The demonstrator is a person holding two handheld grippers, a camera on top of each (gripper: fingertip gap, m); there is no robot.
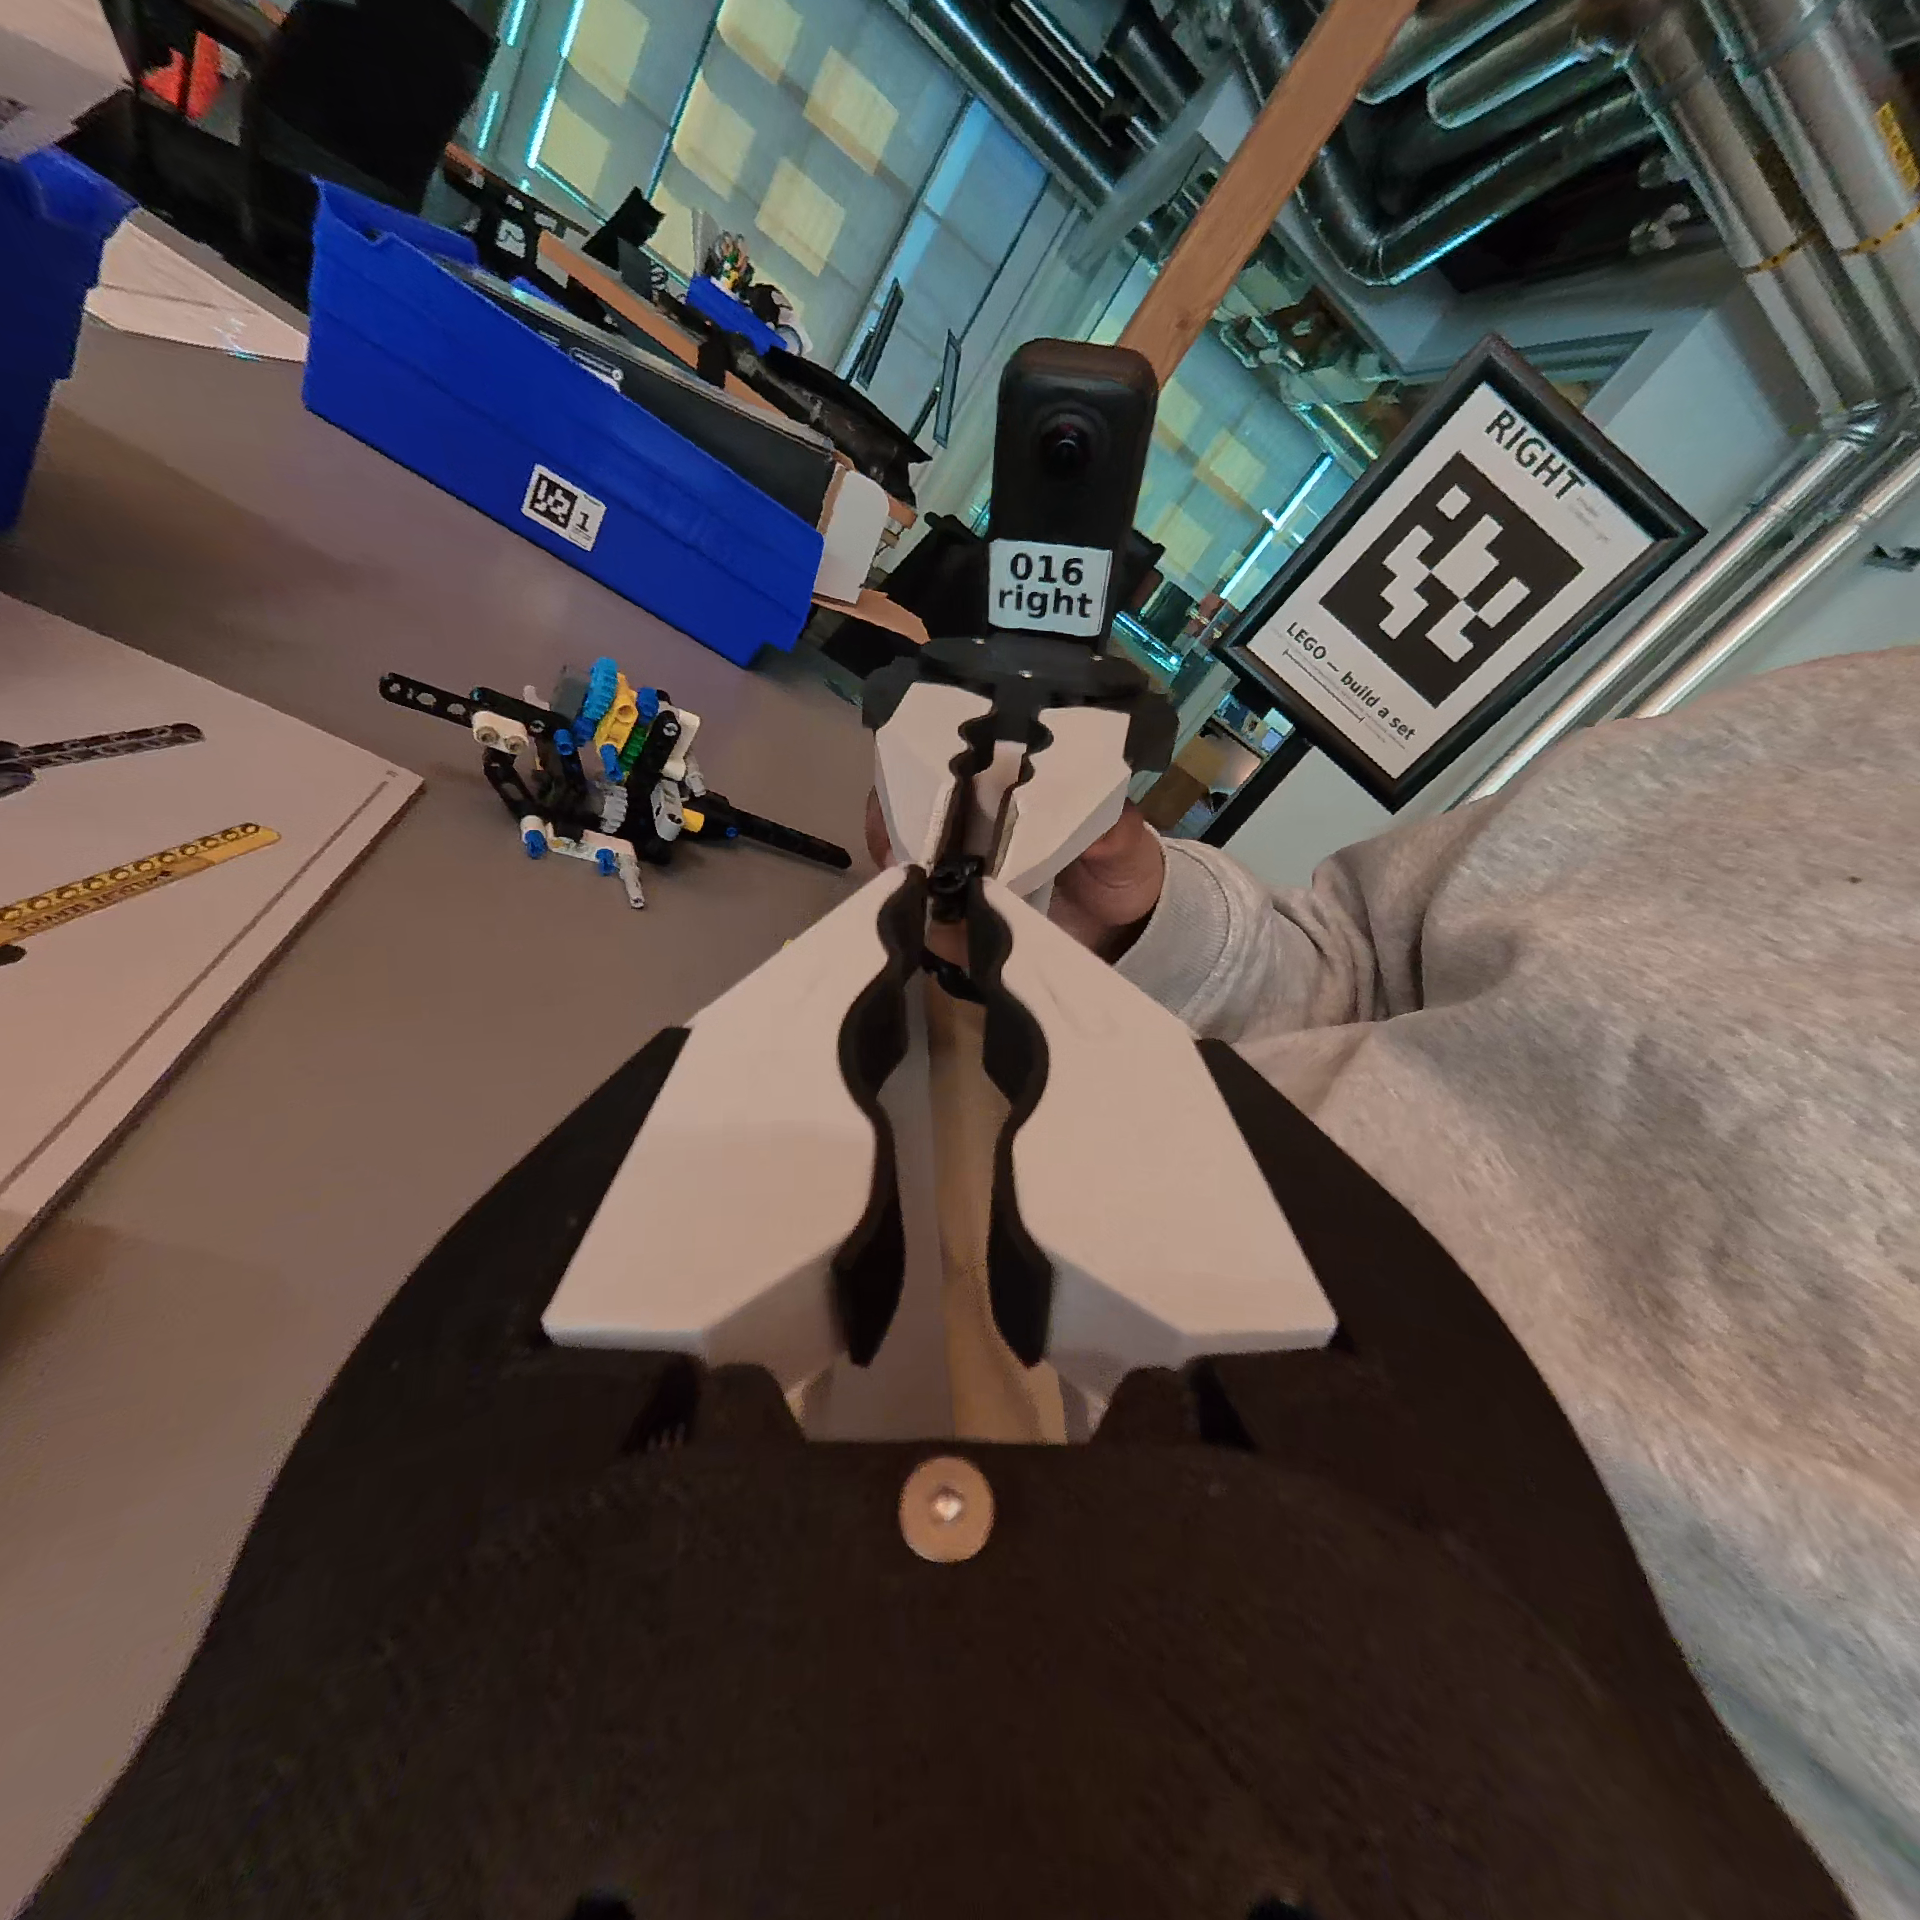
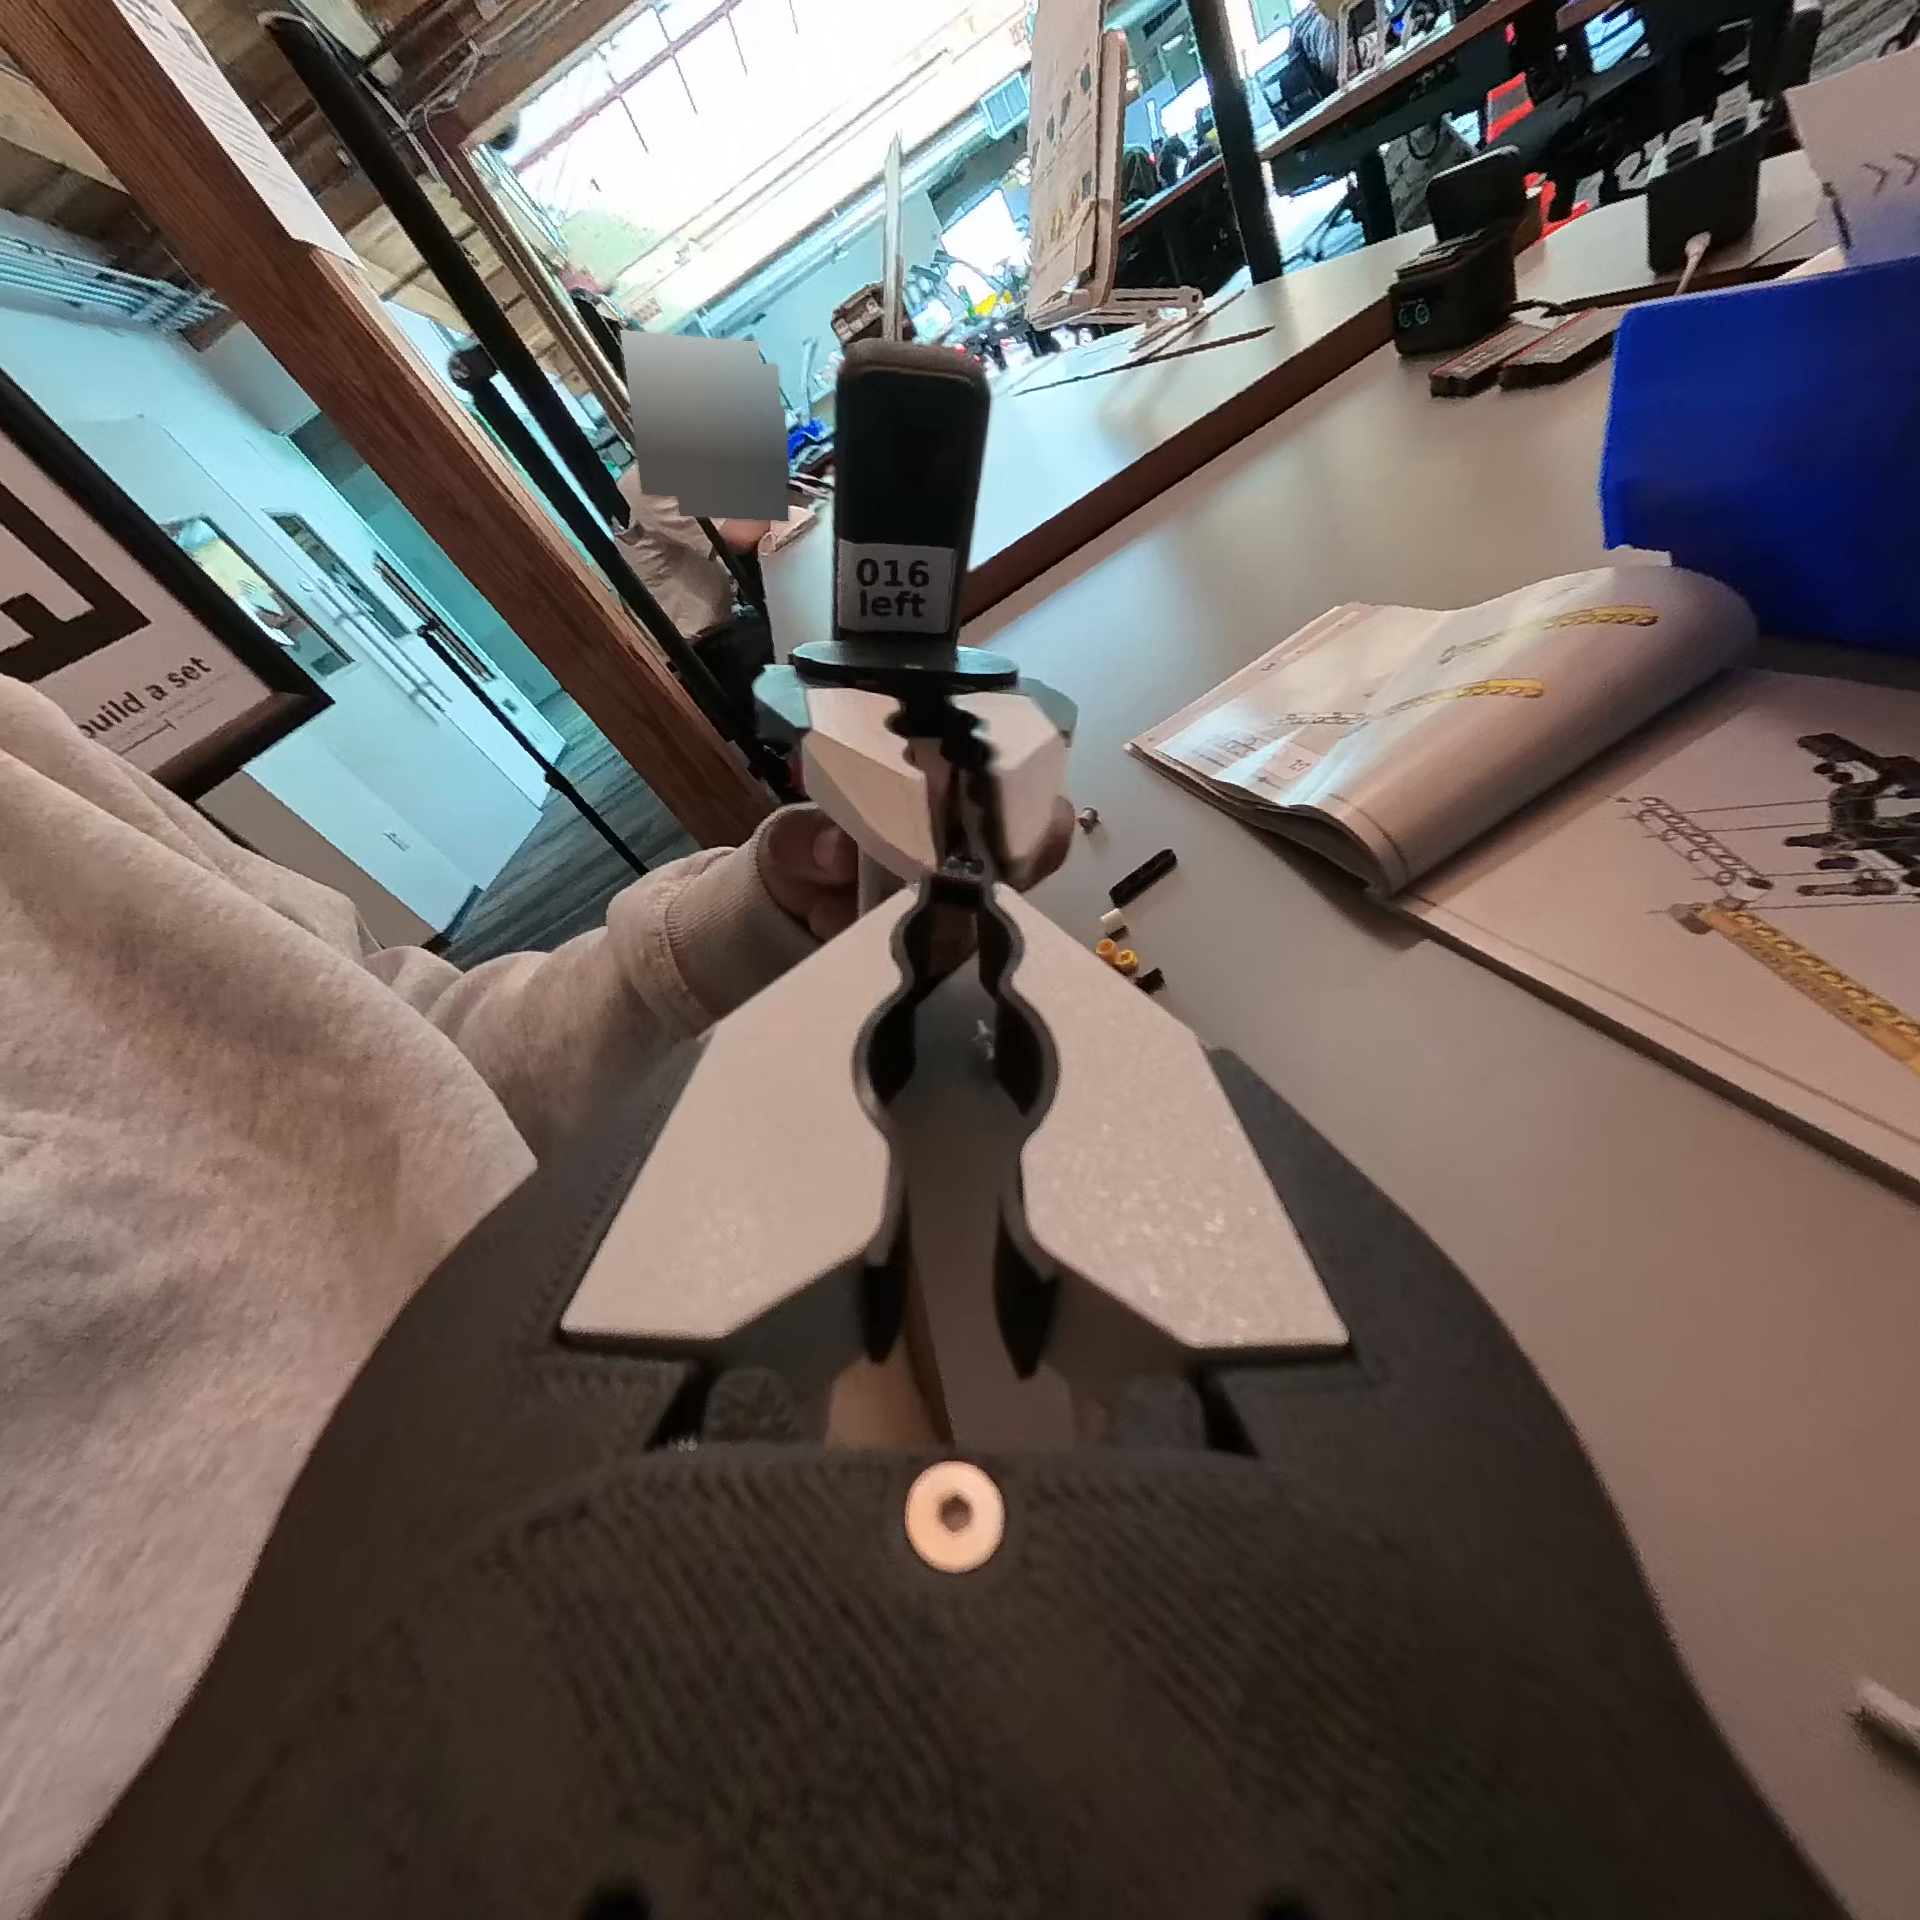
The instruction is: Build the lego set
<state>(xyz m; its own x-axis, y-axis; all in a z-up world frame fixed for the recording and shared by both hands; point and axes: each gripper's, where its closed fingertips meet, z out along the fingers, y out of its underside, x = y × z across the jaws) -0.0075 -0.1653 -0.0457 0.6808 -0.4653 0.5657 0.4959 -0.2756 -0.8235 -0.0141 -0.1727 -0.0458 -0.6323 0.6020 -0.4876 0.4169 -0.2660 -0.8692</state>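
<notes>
I press my left gripper (image 1: 940,883) and right gripper (image 2: 951,883) tip to tip, both clamped on a small black Lego piece (image 1: 951,878), probably to mate parts

The lego assembly (image 1: 613,774) lies on the table (image 1: 436,987), between the instruction sheet (image 1: 156,831) and the bin (image 1: 540,436).

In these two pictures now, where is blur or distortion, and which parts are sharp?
Left wrist view: wide-angle bending of the pipes, the half-built lego model sharp, the near left gripper soft. Right wrist view: bright windows washed out, the open manual fairly sharp, the right gripper slightly blurred.
</notes>
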